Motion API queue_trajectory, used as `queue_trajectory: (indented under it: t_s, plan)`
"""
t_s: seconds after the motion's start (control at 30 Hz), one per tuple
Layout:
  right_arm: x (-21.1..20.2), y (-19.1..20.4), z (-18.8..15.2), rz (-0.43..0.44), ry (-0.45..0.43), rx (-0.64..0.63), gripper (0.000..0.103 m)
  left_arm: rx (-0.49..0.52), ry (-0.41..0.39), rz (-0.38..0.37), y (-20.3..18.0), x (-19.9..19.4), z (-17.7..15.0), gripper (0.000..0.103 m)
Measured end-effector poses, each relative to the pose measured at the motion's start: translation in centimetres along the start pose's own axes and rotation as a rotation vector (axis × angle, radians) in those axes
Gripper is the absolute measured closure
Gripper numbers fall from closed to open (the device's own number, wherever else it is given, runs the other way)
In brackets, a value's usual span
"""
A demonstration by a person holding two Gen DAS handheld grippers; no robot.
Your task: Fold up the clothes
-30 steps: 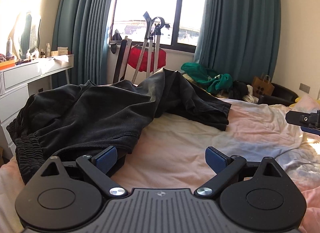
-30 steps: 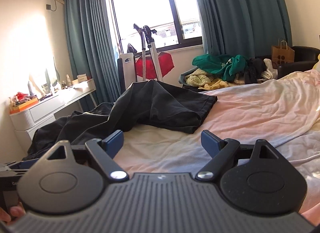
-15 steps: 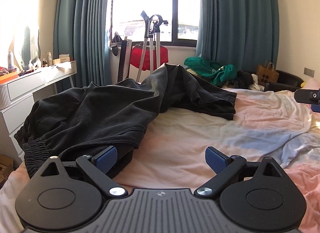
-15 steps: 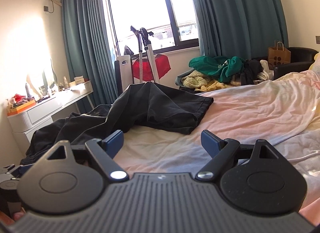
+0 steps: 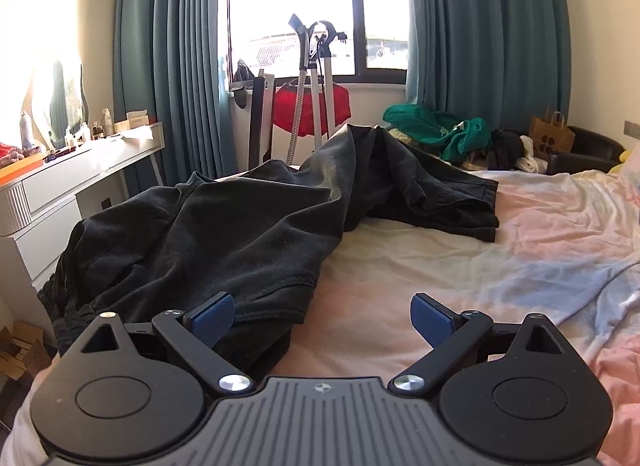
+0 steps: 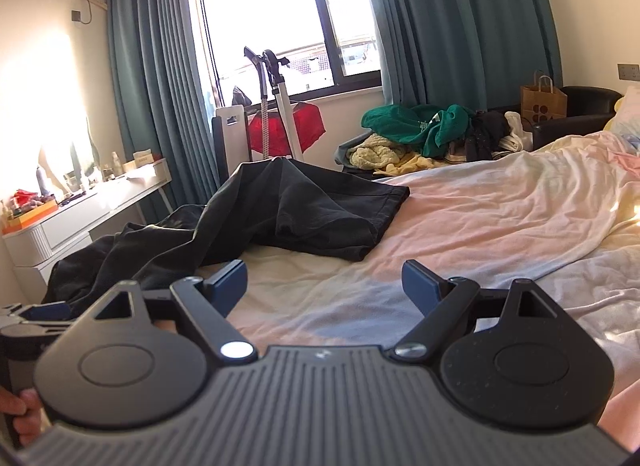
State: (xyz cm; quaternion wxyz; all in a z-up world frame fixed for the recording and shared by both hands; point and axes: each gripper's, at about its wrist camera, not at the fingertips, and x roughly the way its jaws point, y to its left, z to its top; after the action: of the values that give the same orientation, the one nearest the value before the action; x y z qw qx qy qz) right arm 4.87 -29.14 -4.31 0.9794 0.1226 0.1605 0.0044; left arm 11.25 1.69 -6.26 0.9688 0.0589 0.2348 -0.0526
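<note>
Black trousers (image 5: 248,234) are lying rumpled on the bed (image 5: 400,286), soft, floppy, best gripped at the hem; both tongs (image 5: 322,316) (image 6: 324,284) are gaping empty beside them.

black garment (image 5: 224,234), teal curtains (image 5: 484,45), pink sheet (image 5: 500,266)

Bed (image 5: 400,274) covered with a rumpled pastel sheet (image 6: 480,201) in pale pink, cream and light blue patches, creased most toward the right side. Lying directly on the sheet: one crumpled black cotton garment (image 5: 224,234) with an elastic gathered band, bunched at the near left edge of the bed, humped in the middle and stretched toward the far side, ending there in a flat hemmed panel (image 6: 360,205).
</note>
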Motion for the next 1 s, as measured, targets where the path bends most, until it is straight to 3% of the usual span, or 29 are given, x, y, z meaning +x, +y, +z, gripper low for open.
queue_trajectory:
  t_s: [0.2, 0.43, 0.63, 0.73, 0.8, 0.83, 0.9, 1.0]
  plan:
    - [1.5, -1.4, -0.4, 0.002, 0.056, 0.073, 0.017, 0.010, -0.018, 0.043, -0.4, 8.3, 6.1, 0.007]
    - [4.3, -2.1, -1.7, 0.003, 0.135, 0.102, 0.017, -0.085, -0.023, 0.057, -1.0, 20.2, 12.9, 0.009]
    - [8.0, -3.2, -3.3, -0.033, 0.204, 0.118, 0.017, -0.046, 0.015, 0.049, -1.9, 28.4, 14.6, 0.014]
    - [9.6, -3.9, -4.0, -0.038, 0.239, 0.150, 0.017, -0.006, 0.042, 0.027, -2.4, 31.5, 14.5, 0.027]
    - [10.2, -4.3, -4.3, -0.048, 0.251, 0.157, 0.017, 0.014, 0.070, 0.012, -2.8, 32.8, 14.3, 0.051]
    - [10.4, -4.5, -4.5, -0.055, 0.249, 0.155, 0.017, 0.021, 0.083, 0.004, -3.0, 33.3, 14.1, 0.057]
    - [10.8, -4.8, -4.9, -0.070, 0.254, 0.163, 0.017, 0.052, 0.075, 0.032, -3.7, 33.0, 13.8, 0.081]
    - [11.1, -5.1, -5.3, -0.063, 0.268, 0.183, 0.017, 0.078, 0.040, 0.024, -4.2, 31.1, 13.8, 0.090]
